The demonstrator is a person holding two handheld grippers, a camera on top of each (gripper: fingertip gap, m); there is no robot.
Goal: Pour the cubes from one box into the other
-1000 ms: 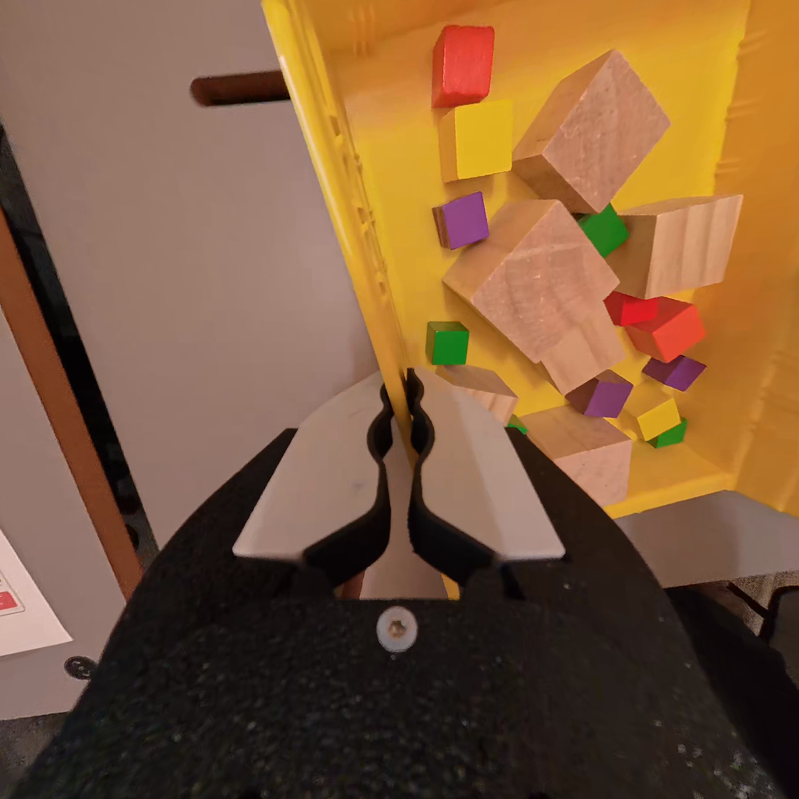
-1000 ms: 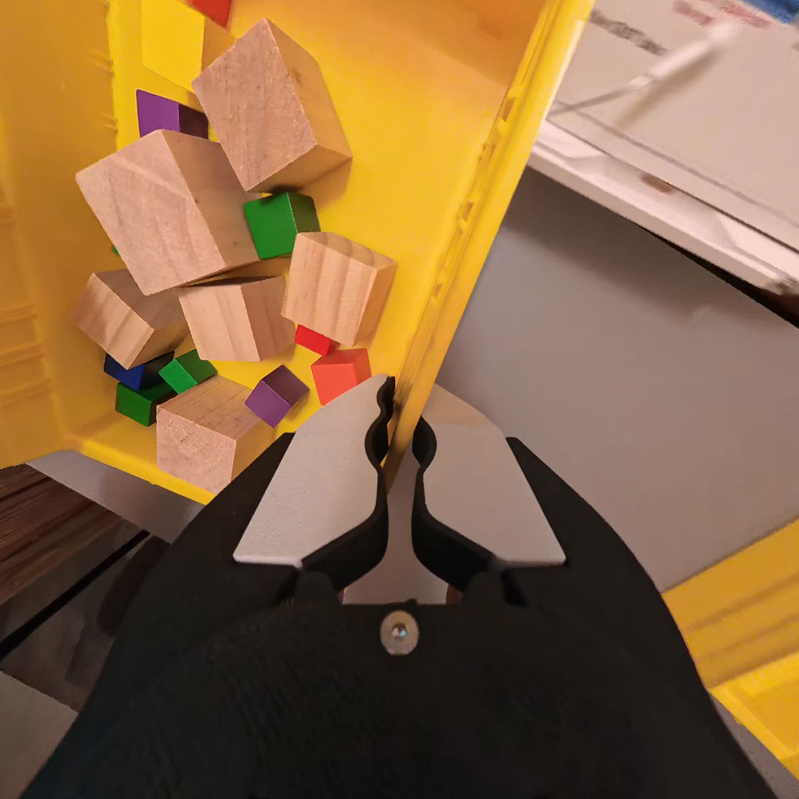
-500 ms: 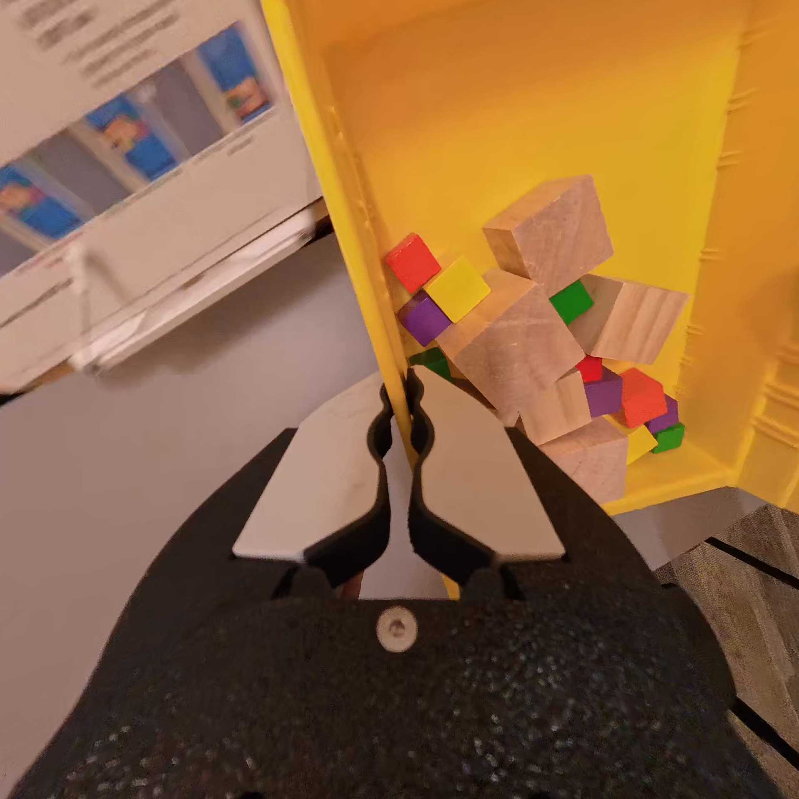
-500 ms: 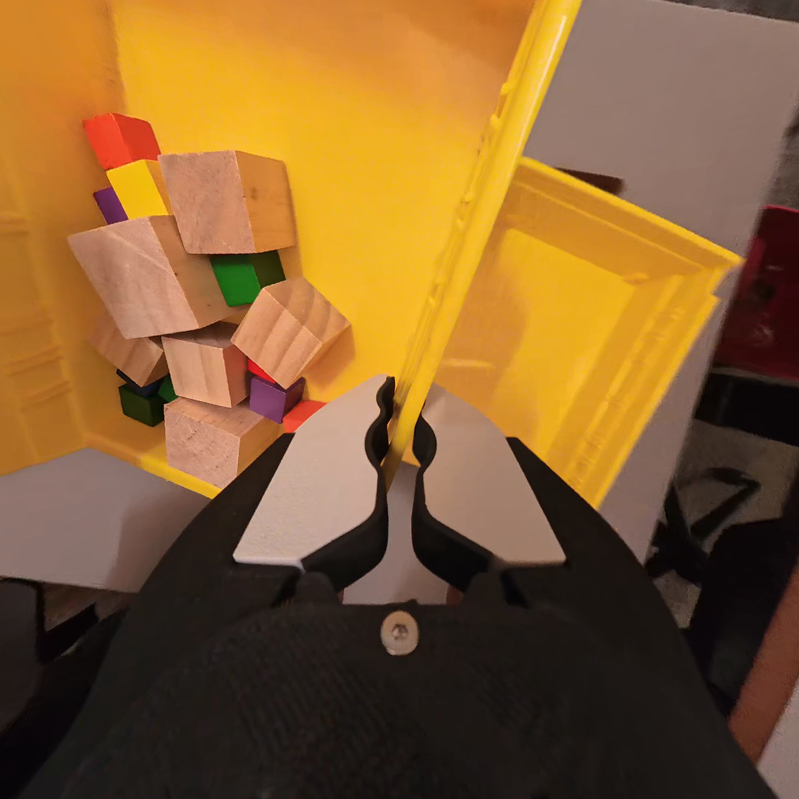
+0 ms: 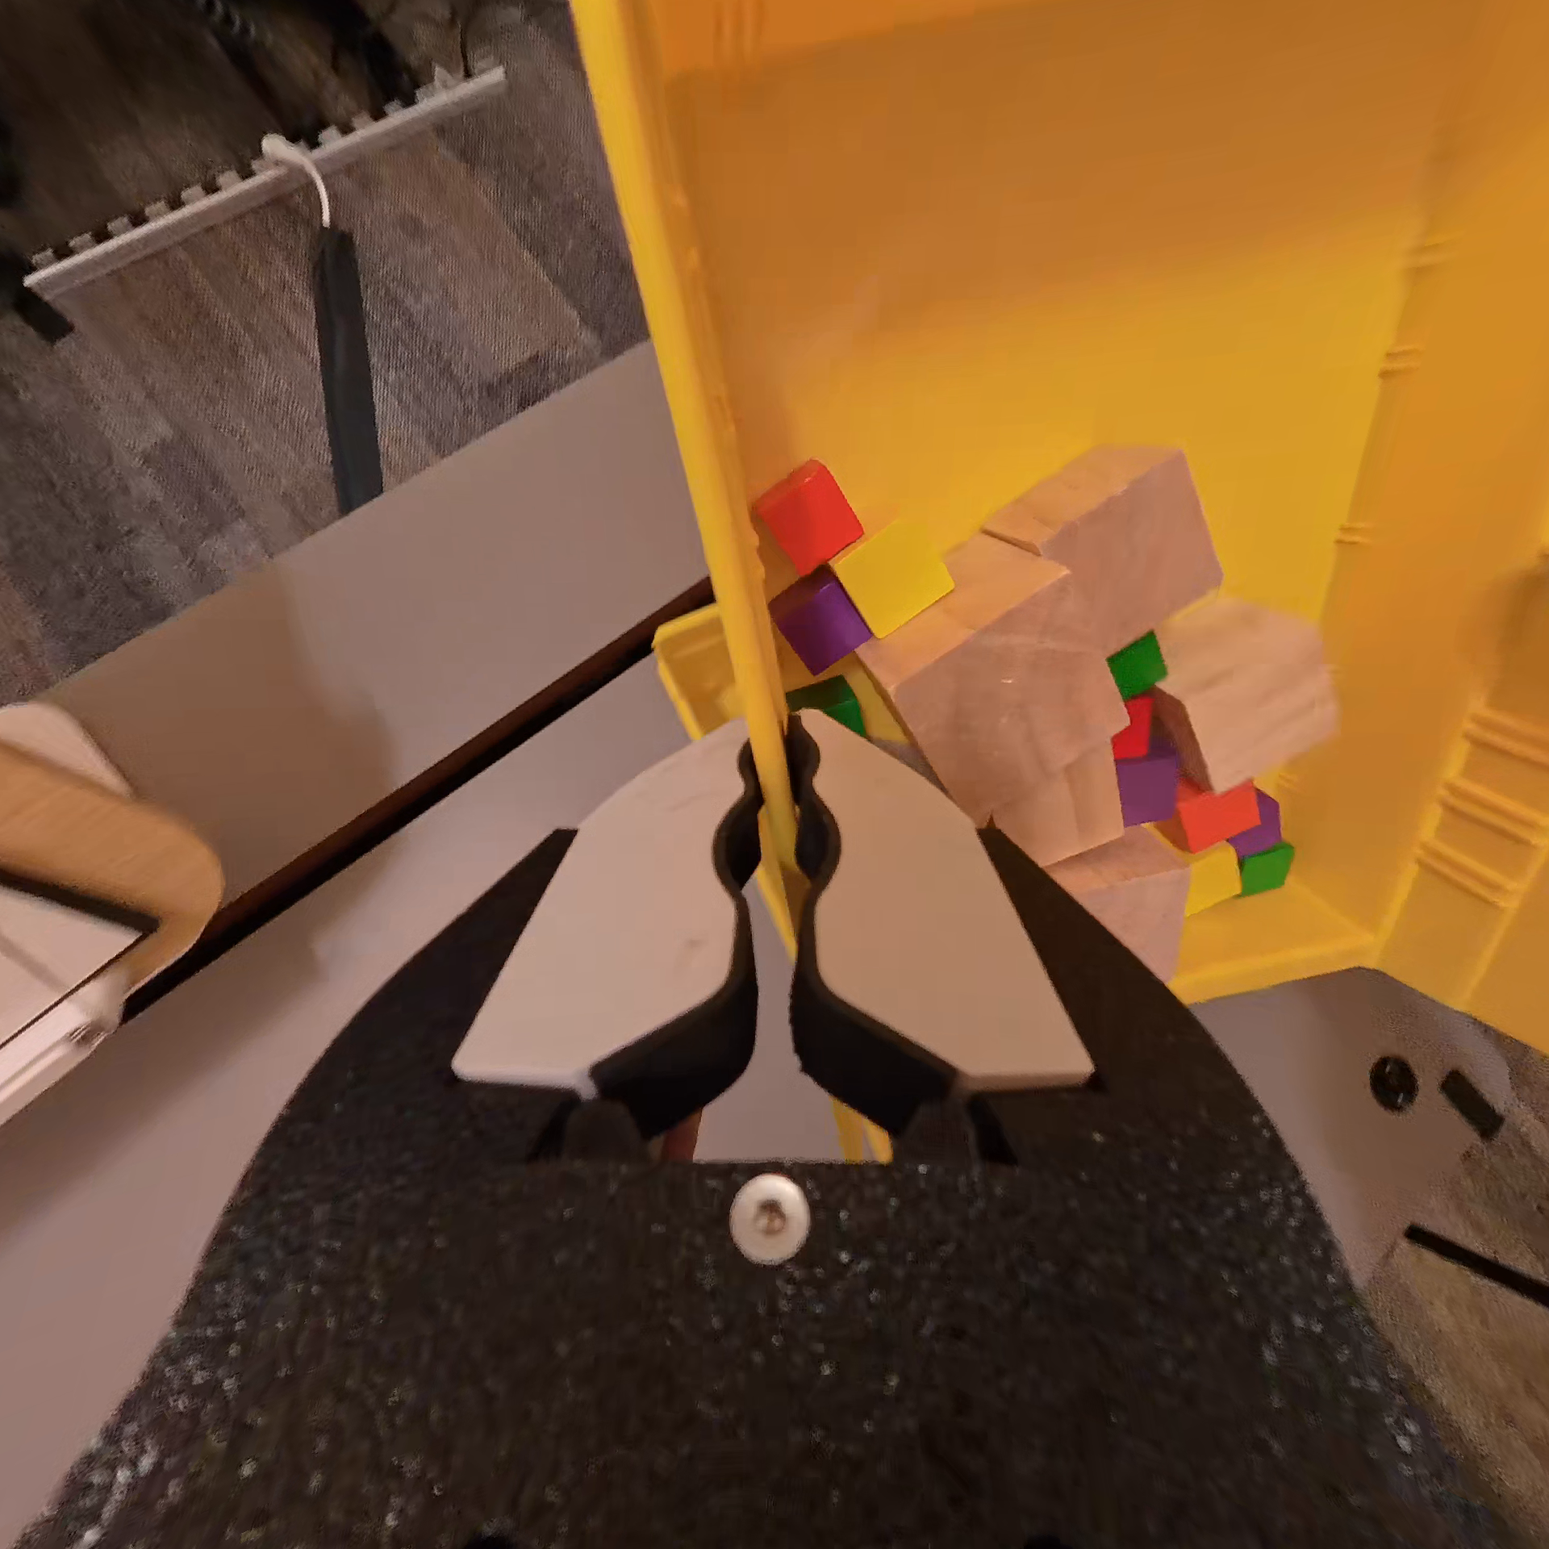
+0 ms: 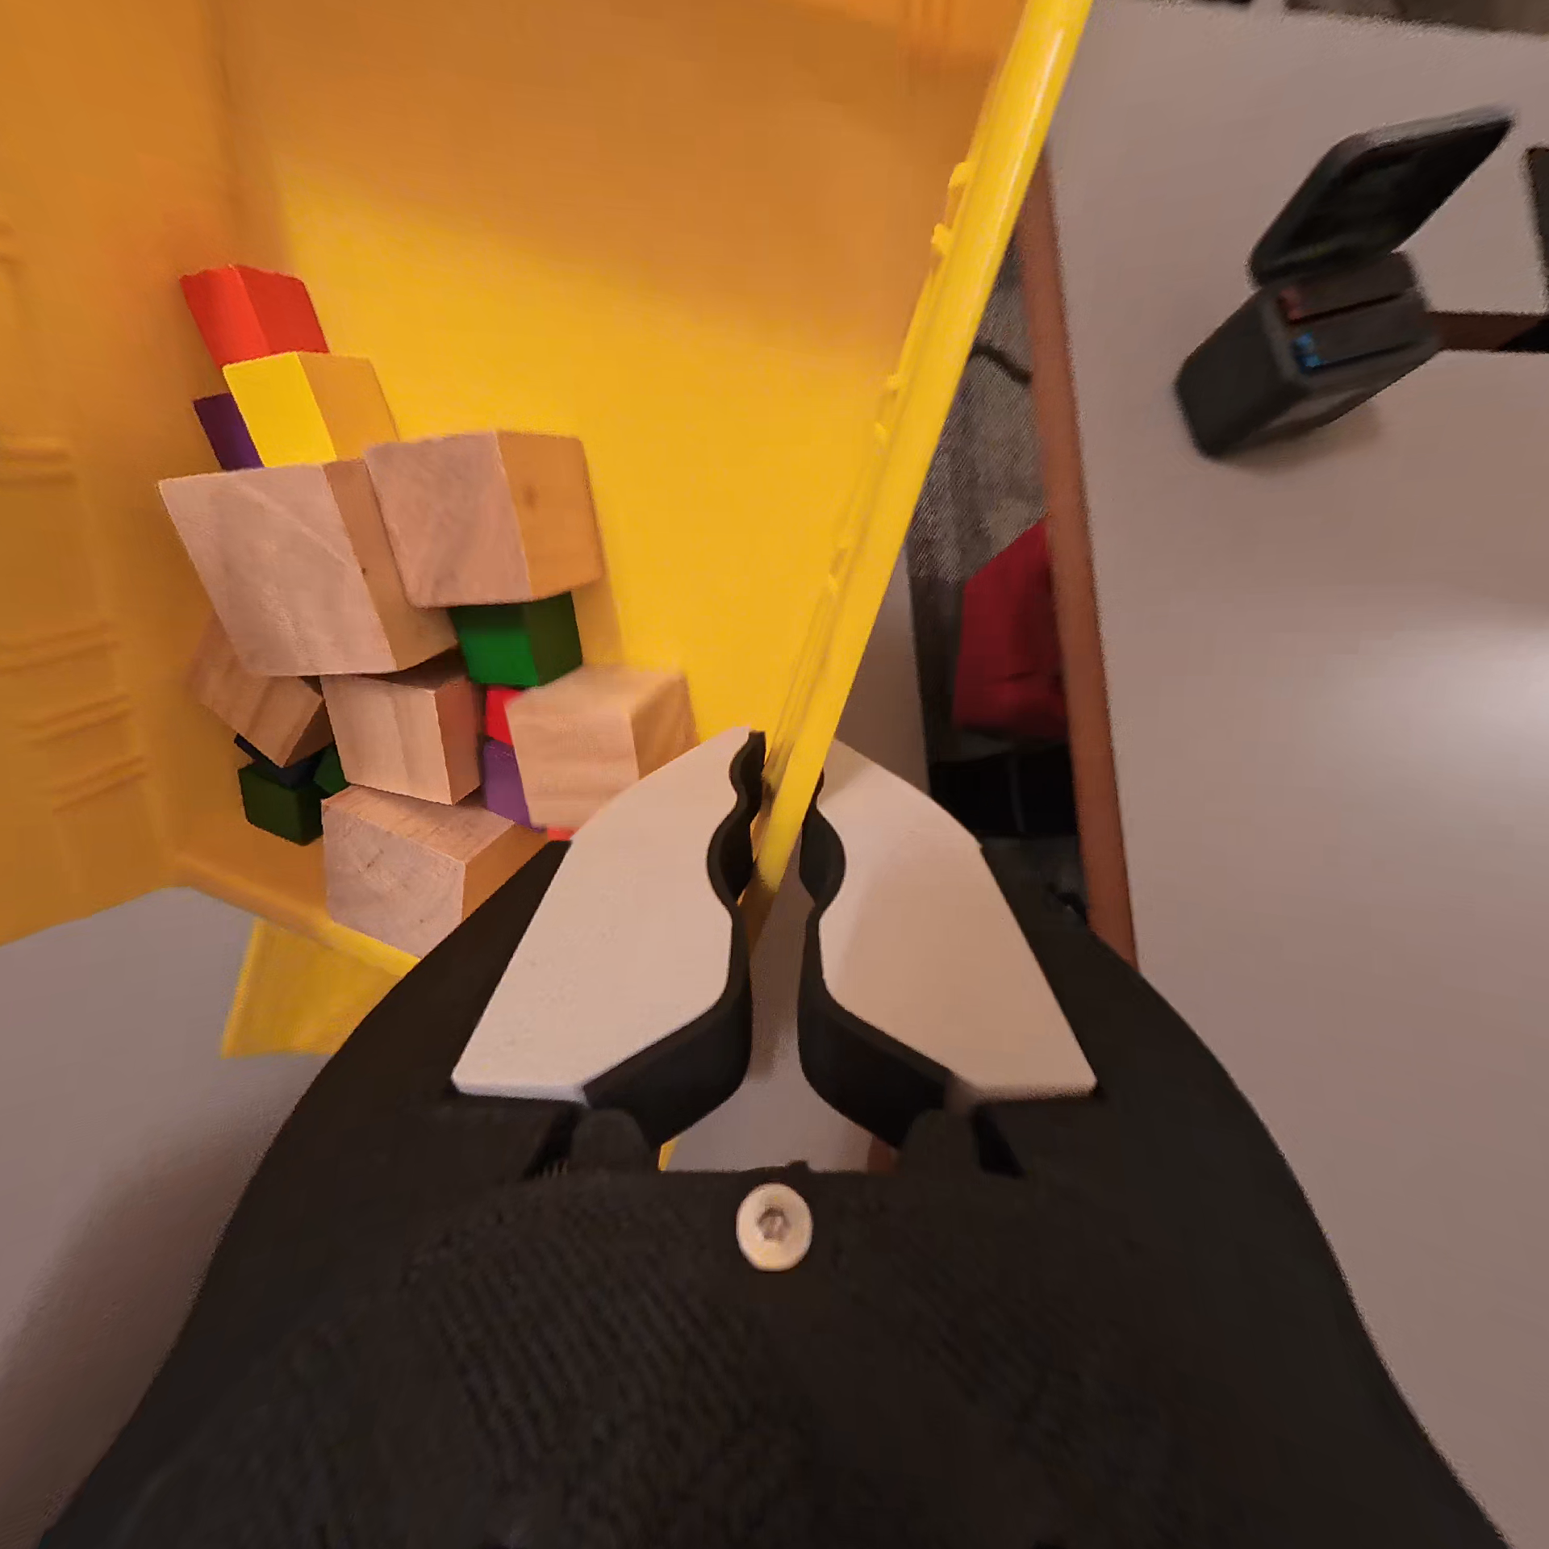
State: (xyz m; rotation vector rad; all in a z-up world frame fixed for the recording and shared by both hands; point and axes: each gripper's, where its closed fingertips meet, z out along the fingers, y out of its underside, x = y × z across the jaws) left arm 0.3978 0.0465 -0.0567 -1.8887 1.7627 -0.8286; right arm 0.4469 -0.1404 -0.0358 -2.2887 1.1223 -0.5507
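I hold a yellow box [image 5: 1006, 293] tilted steeply between both grippers. My left gripper [image 5: 779, 729] is shut on its left wall. My right gripper [image 6: 784, 746] is shut on its right wall [image 6: 922, 402]. Several plain wooden cubes [image 5: 1006, 704] and small red [image 5: 809, 515], yellow, purple and green cubes lie piled in the box's low corner; they also show in the right wrist view [image 6: 285, 570]. A corner of the other yellow box [image 5: 691, 670] shows just behind the held wall, and a part of it [image 6: 277, 997] shows under the held box's low edge.
A grey table [image 5: 419, 587] lies under both boxes. A light wooden edge [image 5: 84, 830] is at the left. A black device [image 6: 1324, 335] stands on the table at the far right, past a brown table edge [image 6: 1073, 587]. Carpet floor [image 5: 168, 377] is beyond.
The held box has swung round and tilted further. The cubes slid from a loose spread into a tight pile in its low corner. The other box went from beside it to beneath it.
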